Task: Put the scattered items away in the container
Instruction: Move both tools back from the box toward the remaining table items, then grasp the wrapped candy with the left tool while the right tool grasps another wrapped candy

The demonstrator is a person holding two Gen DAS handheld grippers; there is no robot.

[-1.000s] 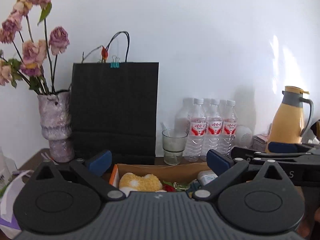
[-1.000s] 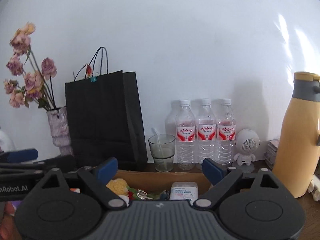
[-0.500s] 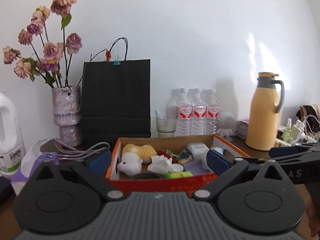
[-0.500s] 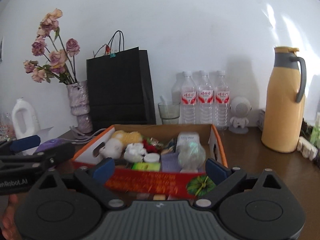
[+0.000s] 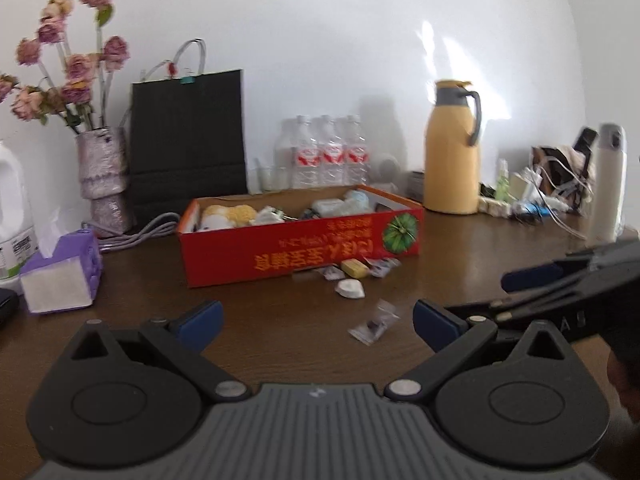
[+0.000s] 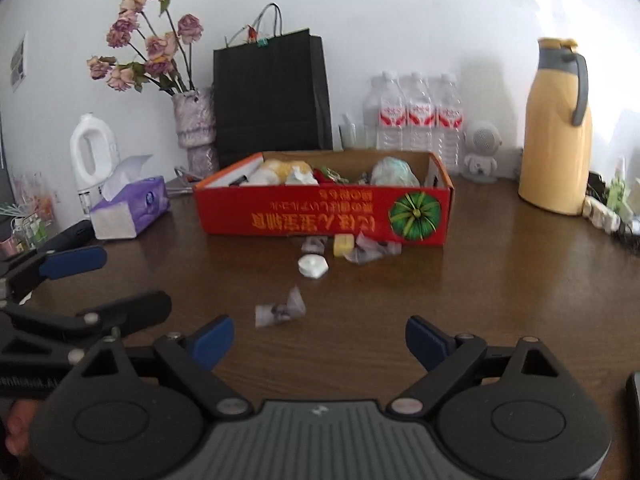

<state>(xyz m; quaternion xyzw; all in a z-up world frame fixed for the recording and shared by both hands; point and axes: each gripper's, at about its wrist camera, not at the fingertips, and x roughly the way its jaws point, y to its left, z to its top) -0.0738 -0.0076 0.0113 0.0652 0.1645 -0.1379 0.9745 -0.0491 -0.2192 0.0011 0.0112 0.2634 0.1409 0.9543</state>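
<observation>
A red cardboard box (image 5: 300,248) (image 6: 320,216), filled with soft toys and small packets, stands on the brown table. In front of it lie a yellow block (image 5: 354,268) (image 6: 343,245), a white round piece (image 5: 350,289) (image 6: 313,266) and crumpled clear wrappers (image 6: 372,250). Nearer to me lies one clear wrapped sweet (image 5: 374,323) (image 6: 280,310). My left gripper (image 5: 318,322) is open and empty, just short of that sweet. My right gripper (image 6: 320,340) is wide apart, its jaws closing a little, with nothing between them; the sweet lies just beyond its left finger.
A purple tissue box (image 6: 128,208), a white jug (image 6: 94,152), a vase of dried roses (image 6: 194,128) and a black paper bag (image 6: 272,96) stand at the left and back. Water bottles (image 6: 418,116), a yellow flask (image 6: 556,132) and tangled cables (image 5: 548,196) fill the right.
Both grippers have drawn back from over the box and sunk toward the table. The box now looks farther off, and the scattered items in front of it have come into view.
</observation>
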